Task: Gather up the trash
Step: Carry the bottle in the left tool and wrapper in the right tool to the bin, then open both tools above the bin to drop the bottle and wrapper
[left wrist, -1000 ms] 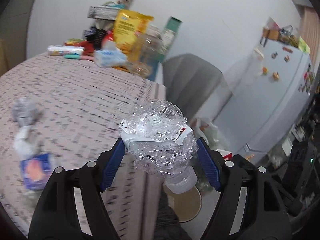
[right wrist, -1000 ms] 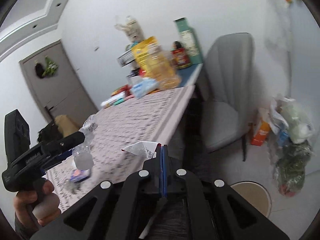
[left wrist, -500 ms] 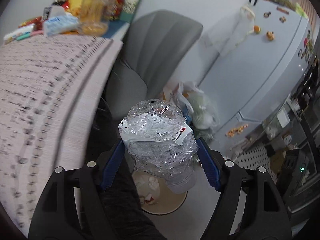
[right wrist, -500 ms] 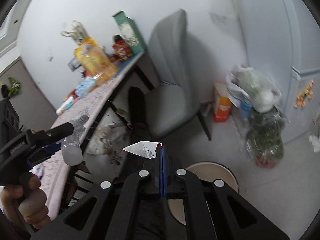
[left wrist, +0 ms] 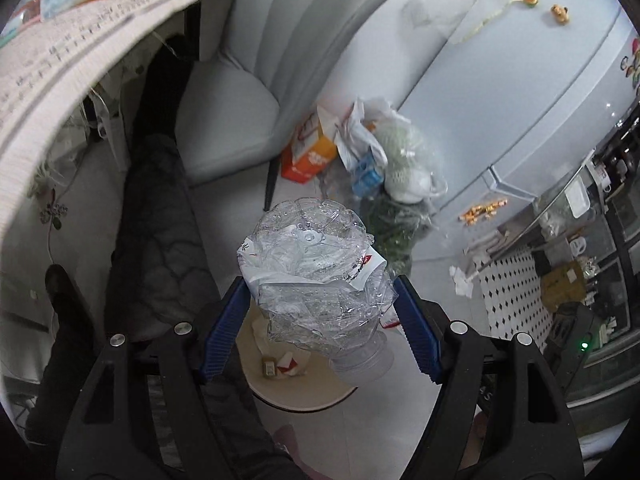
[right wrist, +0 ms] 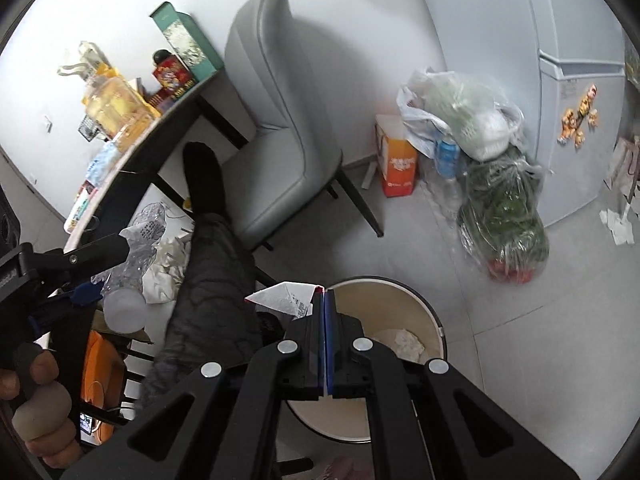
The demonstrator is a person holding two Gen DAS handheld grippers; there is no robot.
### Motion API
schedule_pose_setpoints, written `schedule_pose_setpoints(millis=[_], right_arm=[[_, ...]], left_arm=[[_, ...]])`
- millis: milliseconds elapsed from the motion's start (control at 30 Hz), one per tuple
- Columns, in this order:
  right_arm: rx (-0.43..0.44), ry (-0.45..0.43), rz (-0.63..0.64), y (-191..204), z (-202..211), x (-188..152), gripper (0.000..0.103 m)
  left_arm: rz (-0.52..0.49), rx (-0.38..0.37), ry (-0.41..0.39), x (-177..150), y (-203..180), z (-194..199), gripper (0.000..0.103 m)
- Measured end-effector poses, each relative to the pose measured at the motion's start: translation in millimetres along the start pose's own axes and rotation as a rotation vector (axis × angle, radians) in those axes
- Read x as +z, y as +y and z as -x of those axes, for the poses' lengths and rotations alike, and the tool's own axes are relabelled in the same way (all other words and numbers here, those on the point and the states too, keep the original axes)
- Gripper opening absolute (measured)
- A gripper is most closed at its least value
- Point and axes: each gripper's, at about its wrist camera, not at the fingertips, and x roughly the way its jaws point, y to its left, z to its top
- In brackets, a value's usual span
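Left gripper point(left wrist: 320, 316) jaws wide, clamped on a crushed clear plastic bottle point(left wrist: 316, 276) at frame centre, cap end down, above the beige trash bin point(left wrist: 304, 384) at lower centre. Right gripper point(right wrist: 324, 312) pressed nearly closed, pinching a white paper scrap point(right wrist: 286, 298) sticking out left, bin point(right wrist: 400, 320) just behind. Grey chair point(right wrist: 280, 120) upper centre.

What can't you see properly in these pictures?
- Left wrist view: the crushed bottle in the left gripper covers part of the bin.
- Right wrist view: the right gripper hides the near side of the bin; most of the paper scrap is lost behind its fingers.
- Both views: print on the bottle label and scrap is too small to read.
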Motion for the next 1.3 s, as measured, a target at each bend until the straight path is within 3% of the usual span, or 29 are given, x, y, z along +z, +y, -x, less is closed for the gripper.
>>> schedule_pose_setpoints(millis=[300,367,400,433,567,667,900,1000,1133,1300], right_arm=[[-0.002,0.055,-0.071,-29,-32,-10,0.008],[0.012,0.076,-0.091,-35,-37,-13,0.027],[0.017,0.071,-0.104,-38,-36,-13,0.047],[0.013,0.055,-0.119,-41,-33,-14,0.050],[-0.013,0.045,-0.133,-51,-21,-13,0.050],[-0.043,0.028,-0.133,-56,-7,-11,0.050],[-0.068,-0.010,-0.120,-49,20,-6,0.056],[-0.070,-0.037,-0.080,-32,30,-3,0.063],[-0.104,-0.114,0.026,10,51,4,0.088],[-0.058,-0.169,0.088,60,73,13,0.095]], left_arm=[[-0.016,-0.016,0.107,-15,-4,-37,0.073],[-0.012,-0.014,0.123,-17,-4,-44,0.073],[-0.010,-0.013,0.130,-17,-4,-47,0.073],[-0.008,-0.014,0.139,-18,-4,-51,0.073],[0.007,-0.074,0.165,-19,-9,-64,0.074],[0.025,-0.102,0.177,-21,-13,-69,0.093],[-0.028,-0.119,0.109,-13,-28,-34,0.097],[-0.049,-0.108,0.062,-5,-30,-8,0.097],[-0.071,-0.086,-0.038,4,-24,44,0.097],[-0.045,-0.051,-0.161,8,2,104,0.097]])
